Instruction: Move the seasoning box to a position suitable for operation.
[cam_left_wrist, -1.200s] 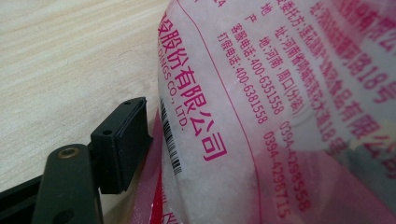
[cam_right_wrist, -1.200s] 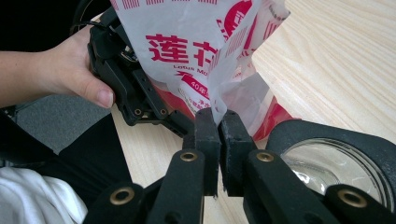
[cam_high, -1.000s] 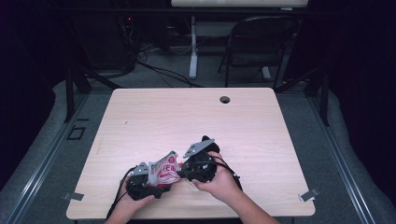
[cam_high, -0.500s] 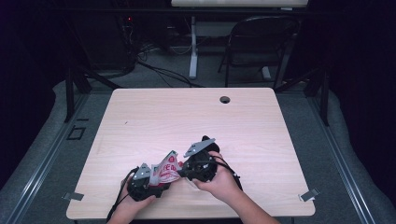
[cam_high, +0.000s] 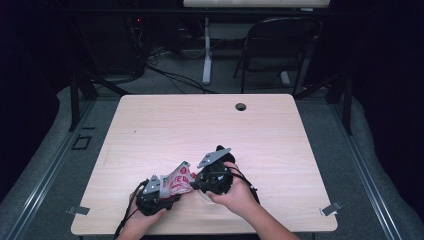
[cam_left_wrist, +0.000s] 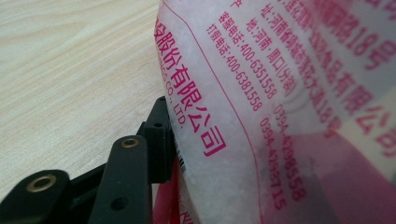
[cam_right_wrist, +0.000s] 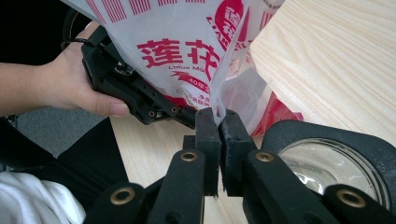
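1. A crinkly white plastic bag with red printed lettering hangs between the two hand-held grippers, just above the near edge of the pale wooden bench.
2. The right hand-held gripper has its jaws pressed together on a pinched fold of the bag's film; in its own view the film rises straight out of the closed tips.
3. The left hand-held gripper sits at the bag's other side. Its jaws have just been closing from a wide spread to roughly half, with the bag's film between them. In the left gripper view one black jaw lies against the printed film; the other jaw is hidden behind it, so I cannot tell whether the pads press yet.
4. Compared with a second ago, both hands sit in the same spot and the bag hangs much as it did.
5. Judgement: the second grip is being taken, likely so the two sides can be pulled apart.
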